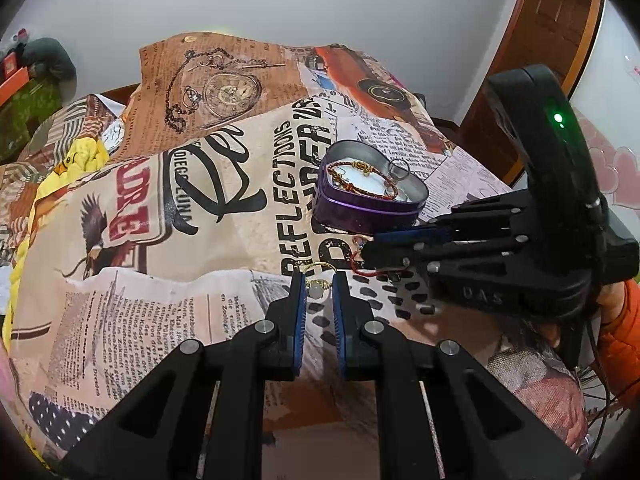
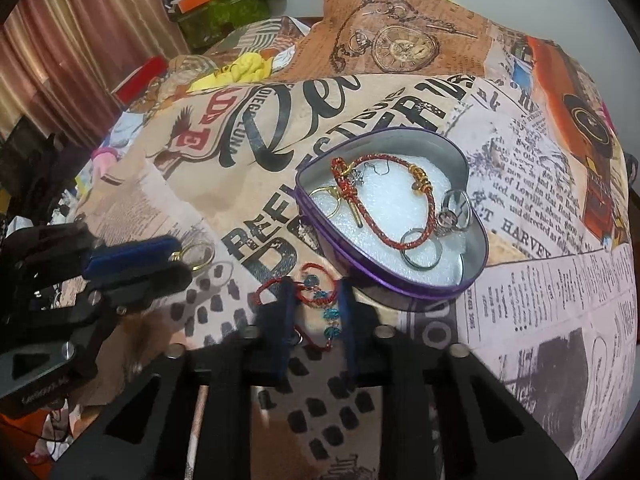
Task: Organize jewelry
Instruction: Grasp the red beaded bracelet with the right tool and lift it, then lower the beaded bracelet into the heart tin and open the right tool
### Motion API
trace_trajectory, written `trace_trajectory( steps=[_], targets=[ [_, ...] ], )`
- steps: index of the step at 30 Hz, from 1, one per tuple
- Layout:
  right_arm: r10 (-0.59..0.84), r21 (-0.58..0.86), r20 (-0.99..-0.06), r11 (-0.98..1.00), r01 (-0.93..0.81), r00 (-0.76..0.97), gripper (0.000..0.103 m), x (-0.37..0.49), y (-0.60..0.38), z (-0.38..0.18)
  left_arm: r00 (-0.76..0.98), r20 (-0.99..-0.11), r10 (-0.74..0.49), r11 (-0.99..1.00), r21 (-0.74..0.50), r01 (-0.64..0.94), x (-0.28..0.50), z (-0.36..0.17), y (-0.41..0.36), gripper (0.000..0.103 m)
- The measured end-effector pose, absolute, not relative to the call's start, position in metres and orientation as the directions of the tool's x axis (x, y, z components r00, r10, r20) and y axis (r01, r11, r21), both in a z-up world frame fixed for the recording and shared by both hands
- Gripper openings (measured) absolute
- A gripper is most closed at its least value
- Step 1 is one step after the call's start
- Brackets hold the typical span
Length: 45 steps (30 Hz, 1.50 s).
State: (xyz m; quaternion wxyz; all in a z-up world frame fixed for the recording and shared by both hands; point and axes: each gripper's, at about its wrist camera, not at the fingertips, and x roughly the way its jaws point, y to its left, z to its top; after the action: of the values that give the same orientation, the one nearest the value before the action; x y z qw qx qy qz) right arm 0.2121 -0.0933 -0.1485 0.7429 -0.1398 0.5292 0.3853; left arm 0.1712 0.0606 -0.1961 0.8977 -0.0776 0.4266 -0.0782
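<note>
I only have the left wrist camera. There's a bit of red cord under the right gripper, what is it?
Observer: A red cord bracelet with blue beads, lying on the cloth between the open fingers of the right gripper.
Operator: What's behind the heart-shaped tin's near wall?
Observer: A plain silver band on white foam inside the heart-shaped tin.
Operator: Anything gold there?
Observer: A gold hoop, beside the braided bracelet's knot.
</note>
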Motion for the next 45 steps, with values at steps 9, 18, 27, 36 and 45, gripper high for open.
trace_trajectory(
  steps=[9, 18, 27, 36, 45],
  targets=[
    [0.473, 0.196, -0.855, 0.675, -0.712, 0.213, 0.008, 0.206, -0.109, -0.124, 0.644, -0.739, -0.196, 0.978, -0.192, 0.077, 0.174, -0.185, 0.06, 0.011],
    [0.521, 0.191, -0.797, 0.697, -0.691, 0.306, 0.008, 0.21, -0.127, -0.087, 0.681, -0.708, -0.188, 0.981, -0.171, 0.092, 0.186, -0.166, 0.053, 0.011],
    [0.556, 0.195, -0.724, 0.733, -0.652, 0.409, 0.008, 0.229, -0.141, -0.057, 0.705, -0.683, -0.192, 0.981, -0.147, 0.124, 0.211, -0.152, 0.04, 0.011],
    [0.569, 0.224, -0.709, 0.742, -0.632, 0.417, 0.008, 0.246, -0.143, -0.065, 0.7, -0.687, -0.196, 0.981, -0.14, 0.138, 0.234, -0.157, 0.032, 0.011],
    [0.557, 0.254, -0.76, 0.729, -0.635, 0.335, 0.008, 0.254, -0.132, -0.099, 0.665, -0.718, -0.206, 0.978, -0.145, 0.147, 0.25, -0.176, 0.026, 0.011]
  ],
)
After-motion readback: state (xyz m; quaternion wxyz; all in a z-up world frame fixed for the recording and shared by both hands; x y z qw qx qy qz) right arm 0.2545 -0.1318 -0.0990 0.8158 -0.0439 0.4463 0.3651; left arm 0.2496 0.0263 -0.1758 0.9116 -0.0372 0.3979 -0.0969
